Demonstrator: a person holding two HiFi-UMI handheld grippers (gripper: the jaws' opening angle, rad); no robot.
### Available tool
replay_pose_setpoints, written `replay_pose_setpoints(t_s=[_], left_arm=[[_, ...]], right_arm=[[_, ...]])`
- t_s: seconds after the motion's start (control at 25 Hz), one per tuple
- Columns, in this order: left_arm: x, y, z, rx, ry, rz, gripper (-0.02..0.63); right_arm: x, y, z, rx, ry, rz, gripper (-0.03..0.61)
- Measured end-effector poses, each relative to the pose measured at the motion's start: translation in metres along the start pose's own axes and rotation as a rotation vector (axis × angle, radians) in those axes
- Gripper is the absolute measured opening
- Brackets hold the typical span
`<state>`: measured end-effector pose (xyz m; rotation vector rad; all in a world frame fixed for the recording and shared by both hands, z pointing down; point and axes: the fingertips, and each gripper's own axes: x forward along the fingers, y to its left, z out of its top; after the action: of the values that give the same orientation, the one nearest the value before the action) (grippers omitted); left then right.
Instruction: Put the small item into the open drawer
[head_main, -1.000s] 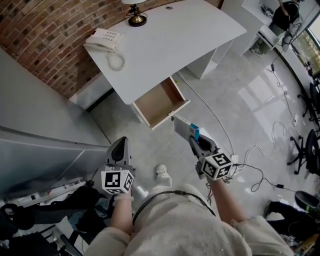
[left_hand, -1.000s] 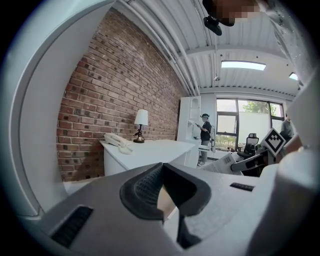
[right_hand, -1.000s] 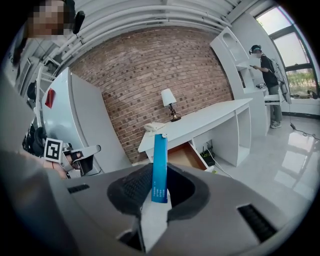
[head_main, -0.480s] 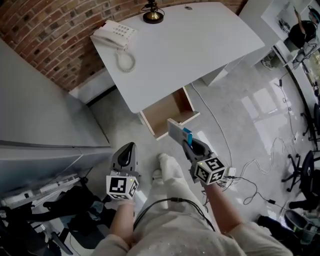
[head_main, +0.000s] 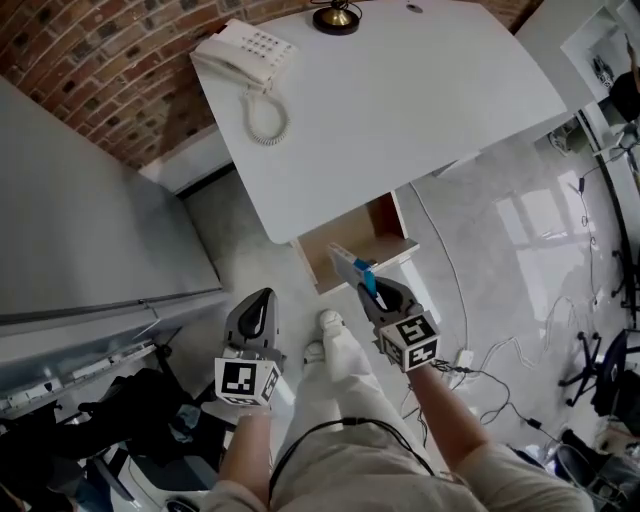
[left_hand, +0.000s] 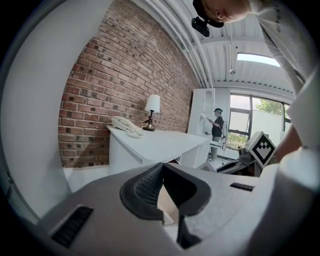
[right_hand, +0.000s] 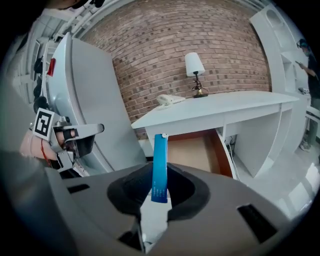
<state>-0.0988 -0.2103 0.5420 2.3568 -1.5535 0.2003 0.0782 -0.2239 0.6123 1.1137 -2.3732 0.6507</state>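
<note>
The blue-edged packet (head_main: 347, 264), clamped in the right hand-held gripper (head_main: 372, 290), has been carried nearer the open drawer (head_main: 385, 228) ahead; insertion remains outstanding.

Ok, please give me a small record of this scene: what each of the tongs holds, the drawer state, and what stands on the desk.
right tongs: shut on thin flat blue-edged box, held on edge
left tongs: shut, nothing between them
wooden drawer: open under the desk, box not yet inside
white desk: carries white telephone and table lamp
</note>
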Motion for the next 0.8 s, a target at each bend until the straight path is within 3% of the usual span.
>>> replay_pose_setpoints(t_s=[0.52,0.8], left_arm=[[0.019,0.012,-0.041,-0.050,0.031,0.061,0.005],[0.020,0.018,-0.053,-0.068,0.039,0.079,0.006]], right_arm=[[0.068,0.000,-0.031,-0.288,0.191,0.029,0.081],[0.091,0.004,-0.051,-0.382,0.288,0.032,0.081]])
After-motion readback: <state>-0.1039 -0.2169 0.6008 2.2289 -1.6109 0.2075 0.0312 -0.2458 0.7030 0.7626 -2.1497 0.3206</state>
